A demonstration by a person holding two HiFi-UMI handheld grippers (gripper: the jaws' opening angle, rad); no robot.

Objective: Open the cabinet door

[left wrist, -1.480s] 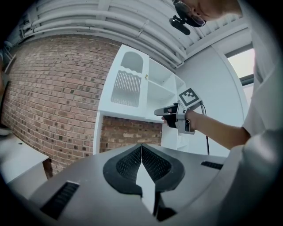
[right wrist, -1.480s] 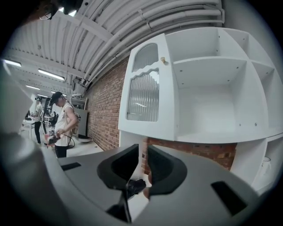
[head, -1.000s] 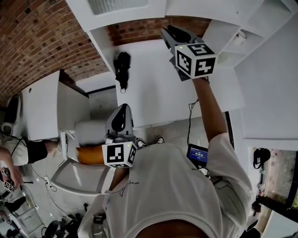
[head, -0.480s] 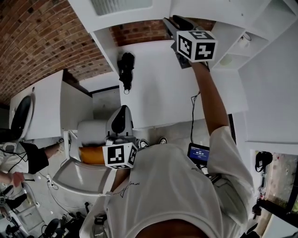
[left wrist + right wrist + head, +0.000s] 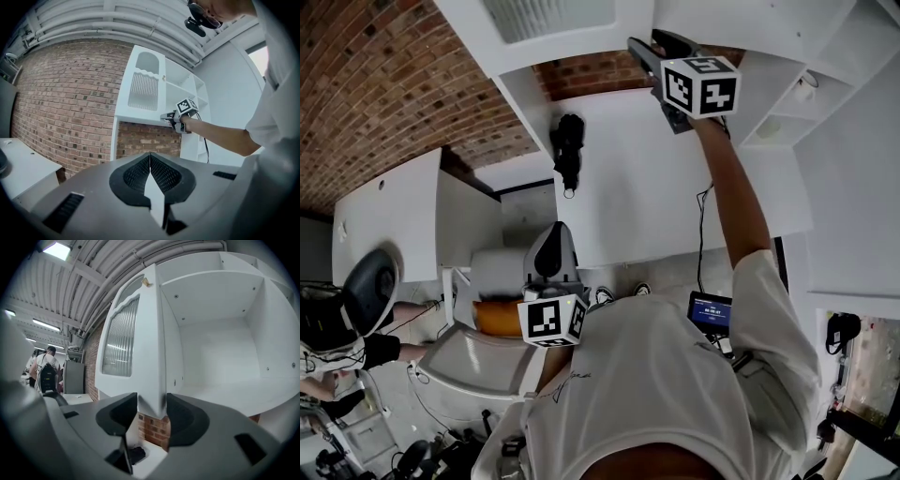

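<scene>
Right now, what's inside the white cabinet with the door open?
The cabinet shows only a bare white back wall, a bare shelf and small peg holes; no things in view. The open door covers whatever is behind it at the left.

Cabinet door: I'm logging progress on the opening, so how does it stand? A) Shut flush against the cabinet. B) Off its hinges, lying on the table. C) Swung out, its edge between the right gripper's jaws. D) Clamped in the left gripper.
C: in the right gripper view the cabinet door stands swung out from the bare shelf, its lower corner between the jaws of the right gripper, which have just been opening and stand apart.
</scene>
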